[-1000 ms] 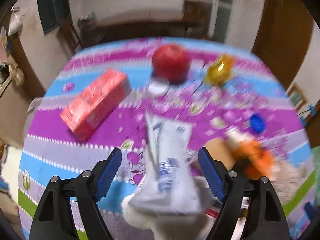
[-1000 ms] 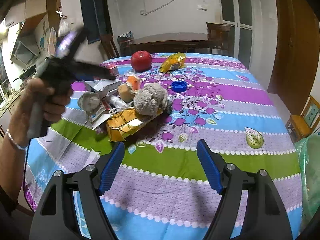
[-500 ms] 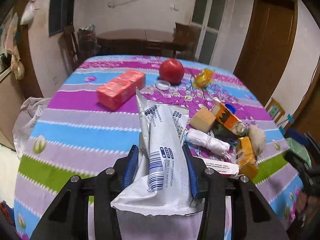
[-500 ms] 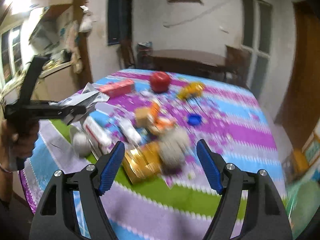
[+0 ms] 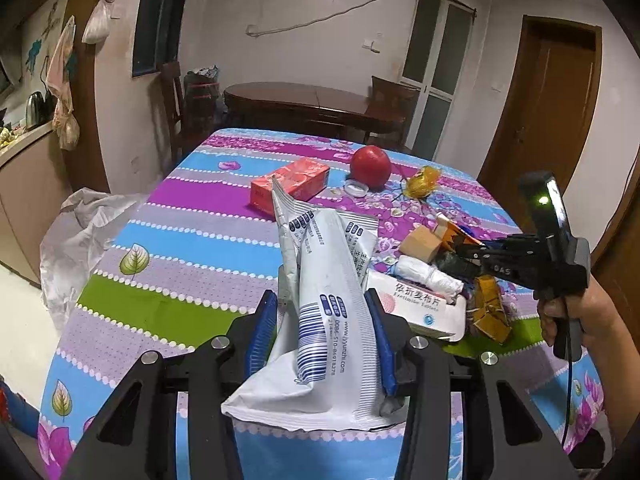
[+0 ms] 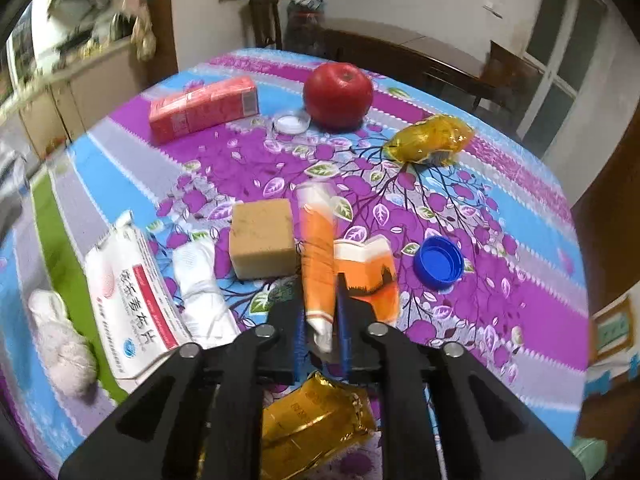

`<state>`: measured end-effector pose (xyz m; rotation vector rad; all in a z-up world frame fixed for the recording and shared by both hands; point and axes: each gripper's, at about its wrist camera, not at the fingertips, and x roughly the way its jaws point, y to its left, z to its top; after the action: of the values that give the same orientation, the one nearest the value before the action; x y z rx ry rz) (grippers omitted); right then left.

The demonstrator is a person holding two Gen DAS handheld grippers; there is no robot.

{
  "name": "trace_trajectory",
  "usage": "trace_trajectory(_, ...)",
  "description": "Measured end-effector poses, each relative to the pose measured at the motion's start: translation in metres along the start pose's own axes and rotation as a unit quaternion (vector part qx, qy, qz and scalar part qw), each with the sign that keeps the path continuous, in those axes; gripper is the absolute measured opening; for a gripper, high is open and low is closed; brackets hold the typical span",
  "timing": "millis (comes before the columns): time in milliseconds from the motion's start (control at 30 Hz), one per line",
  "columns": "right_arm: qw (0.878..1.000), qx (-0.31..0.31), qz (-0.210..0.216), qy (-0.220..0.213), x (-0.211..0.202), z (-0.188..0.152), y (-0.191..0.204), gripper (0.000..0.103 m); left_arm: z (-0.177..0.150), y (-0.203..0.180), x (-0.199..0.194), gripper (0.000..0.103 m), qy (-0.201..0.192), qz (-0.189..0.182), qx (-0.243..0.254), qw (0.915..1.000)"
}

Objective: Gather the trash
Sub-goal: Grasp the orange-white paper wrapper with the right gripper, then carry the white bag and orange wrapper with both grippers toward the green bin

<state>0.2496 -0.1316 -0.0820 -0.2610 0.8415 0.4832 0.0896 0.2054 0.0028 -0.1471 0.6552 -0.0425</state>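
Note:
My left gripper (image 5: pixel 322 320) is shut on a crumpled white wrapper with blue print (image 5: pixel 328 280) and holds it above the near part of the striped tablecloth (image 5: pixel 192 240). My right gripper (image 6: pixel 320 320) points down into the trash pile, shut on a flattened orange tube (image 6: pixel 318 256) that sticks up between its blue pads. In the left wrist view the right gripper (image 5: pixel 472 250) shows at the right, held by a hand (image 5: pixel 576 316). An orange carton (image 6: pixel 366 276) lies against the tube's right side.
Around the tube lie a brown cube (image 6: pixel 262 238), a white roll (image 6: pixel 200 288), a white medicine box (image 6: pixel 132 296), a blue cap (image 6: pixel 438 262) and a gold packet (image 6: pixel 312 420). Farther back are a red apple (image 6: pixel 338 94), a red box (image 6: pixel 202 108) and a yellow wrapper (image 6: pixel 430 140).
The left gripper closed on the white wrapper and drew it up and back from the pile. The right gripper moved in over the pile and closed on the orange tube.

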Motion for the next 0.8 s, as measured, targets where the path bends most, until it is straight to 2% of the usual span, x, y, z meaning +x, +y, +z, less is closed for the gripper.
trace_trajectory(67, 0.999, 0.012, 0.015, -0.031, -0.023, -0.004, -0.004, 0.010, 0.002, -0.004, 0.000, 0.046, -0.005, 0.002, 0.002, 1.0000)
trace_trajectory(267, 0.991, 0.060, 0.084, -0.086, -0.074, -0.015, -0.015, 0.010, 0.011, -0.036, 0.005, 0.046, -0.011, -0.022, 0.014, 0.9996)
trace_trajectory(400, 0.984, 0.083, 0.092, -0.125, -0.113, -0.034, -0.017, 0.010, 0.015, -0.070, 0.007, 0.046, -0.012, -0.036, 0.040, 0.9985)
trace_trajectory(567, 0.979, 0.108, 0.075, -0.155, -0.148, -0.072, -0.016, 0.010, 0.011, -0.113, 0.011, 0.046, -0.017, -0.032, 0.075, 0.9965)
trace_trajectory(633, 0.978, 0.116, 0.053, -0.162, -0.158, -0.088, -0.016, 0.010, 0.008, -0.134, 0.014, 0.046, -0.024, -0.020, 0.092, 0.9953)
trace_trajectory(800, 0.975, 0.146, 0.000, -0.167, -0.170, -0.124, -0.027, 0.010, -0.001, -0.183, 0.024, 0.046, -0.027, -0.017, 0.127, 0.9913)
